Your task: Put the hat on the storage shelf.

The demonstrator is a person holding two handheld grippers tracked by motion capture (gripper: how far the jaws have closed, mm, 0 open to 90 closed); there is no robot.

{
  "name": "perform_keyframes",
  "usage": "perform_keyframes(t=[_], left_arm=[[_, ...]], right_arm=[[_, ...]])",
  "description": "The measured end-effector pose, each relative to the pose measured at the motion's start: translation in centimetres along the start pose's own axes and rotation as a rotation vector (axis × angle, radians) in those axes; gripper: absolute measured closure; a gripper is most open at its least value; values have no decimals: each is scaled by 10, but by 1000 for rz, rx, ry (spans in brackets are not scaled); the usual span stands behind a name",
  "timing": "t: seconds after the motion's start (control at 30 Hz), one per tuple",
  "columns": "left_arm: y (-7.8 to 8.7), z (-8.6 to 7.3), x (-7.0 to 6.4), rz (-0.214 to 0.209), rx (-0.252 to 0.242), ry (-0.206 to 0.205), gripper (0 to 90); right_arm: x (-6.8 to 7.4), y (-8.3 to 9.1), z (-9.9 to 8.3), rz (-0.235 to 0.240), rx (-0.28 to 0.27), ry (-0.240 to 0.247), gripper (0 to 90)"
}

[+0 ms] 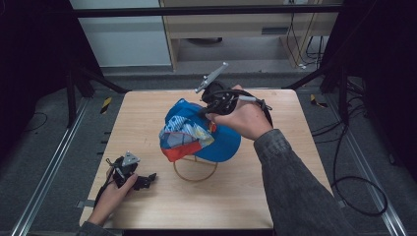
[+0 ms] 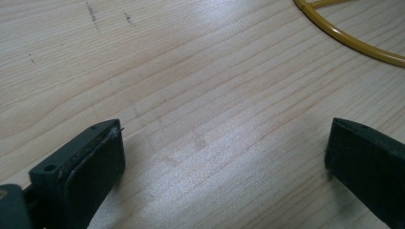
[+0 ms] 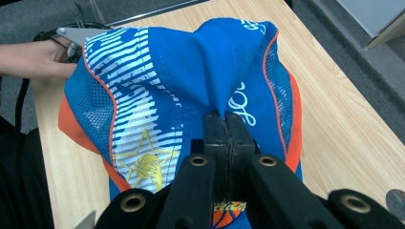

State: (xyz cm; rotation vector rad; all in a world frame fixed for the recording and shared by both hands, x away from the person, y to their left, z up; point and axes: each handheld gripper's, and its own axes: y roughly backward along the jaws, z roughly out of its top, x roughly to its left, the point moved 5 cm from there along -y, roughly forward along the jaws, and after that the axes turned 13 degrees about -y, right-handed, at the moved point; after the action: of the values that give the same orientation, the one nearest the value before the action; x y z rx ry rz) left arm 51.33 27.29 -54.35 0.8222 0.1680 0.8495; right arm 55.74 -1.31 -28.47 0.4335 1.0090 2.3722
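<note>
Right gripper view: right tongs (image 3: 228,125) pinch a fold of the blue cap (image 3: 191,71); left tongs (image 2: 224,157) gape apart over the desk (image 2: 191,86).

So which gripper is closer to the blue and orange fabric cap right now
The right gripper. It is shut on the blue and orange fabric cap, pinching a fold of its crown. The left gripper rests open on the wooden table, apart from the cap.

Blue cap (image 1: 196,130) with orange brim, white stripes, perched atop yellow wire stand (image 1: 195,169), mid-table.
</note>
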Motion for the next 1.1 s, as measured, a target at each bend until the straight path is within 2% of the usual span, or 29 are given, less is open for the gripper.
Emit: perform_keyframes(t=[0.73,1.1], left_arm=[[0,0,0,0,0,0,0],[0,0,0,0,1,0,0]], right_arm=[[-3,1,-9,12,-8,-23,878],[-2,4,-10,16,-16,-32,812]])
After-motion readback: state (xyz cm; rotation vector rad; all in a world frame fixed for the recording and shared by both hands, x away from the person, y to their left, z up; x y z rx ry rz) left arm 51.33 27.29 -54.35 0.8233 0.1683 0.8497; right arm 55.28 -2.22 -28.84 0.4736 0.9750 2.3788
